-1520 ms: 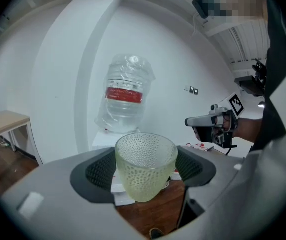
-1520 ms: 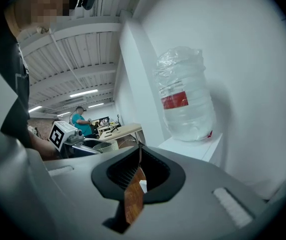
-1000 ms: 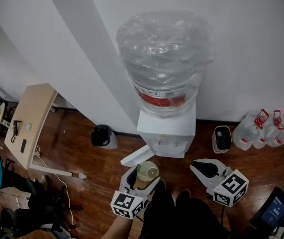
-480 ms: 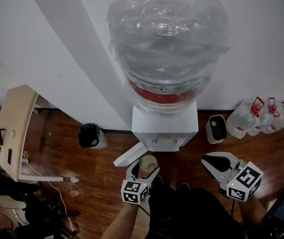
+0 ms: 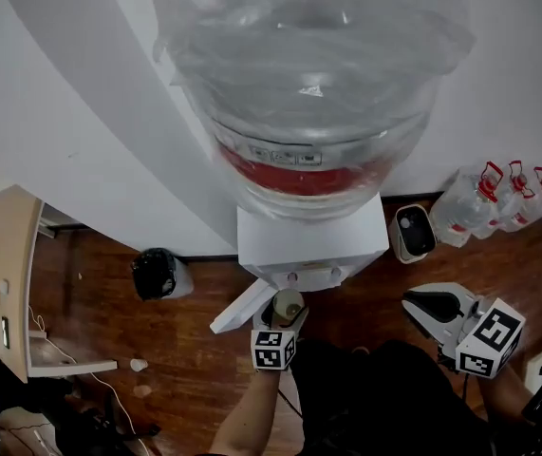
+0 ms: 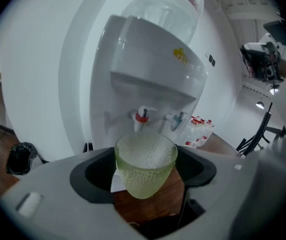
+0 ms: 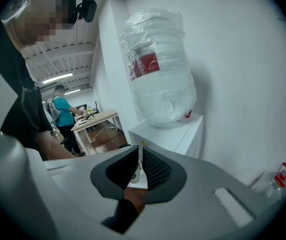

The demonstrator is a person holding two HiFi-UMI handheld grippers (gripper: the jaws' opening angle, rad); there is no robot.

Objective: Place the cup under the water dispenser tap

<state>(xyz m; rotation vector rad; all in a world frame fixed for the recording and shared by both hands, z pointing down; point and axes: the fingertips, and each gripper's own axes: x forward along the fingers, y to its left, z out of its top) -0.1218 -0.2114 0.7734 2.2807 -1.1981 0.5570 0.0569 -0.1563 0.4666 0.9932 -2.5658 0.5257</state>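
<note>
The left gripper (image 6: 146,180) gripped the green cup (image 6: 145,160) upright between its jaws, rim aimed beneath the red tap (image 6: 141,118) just ahead; the right gripper (image 7: 138,170) hung pinched together, empty.

We see a white wall (image 5: 52,150) with a grey rounded column (image 5: 138,122), a dark wooden floor (image 5: 185,359), a light-wood table (image 5: 5,245) at left and a black bin (image 5: 154,274) near the wall. Spare water bottles (image 5: 498,193) stand at right. Ceiling strip lights (image 7: 57,77) are on.
</note>
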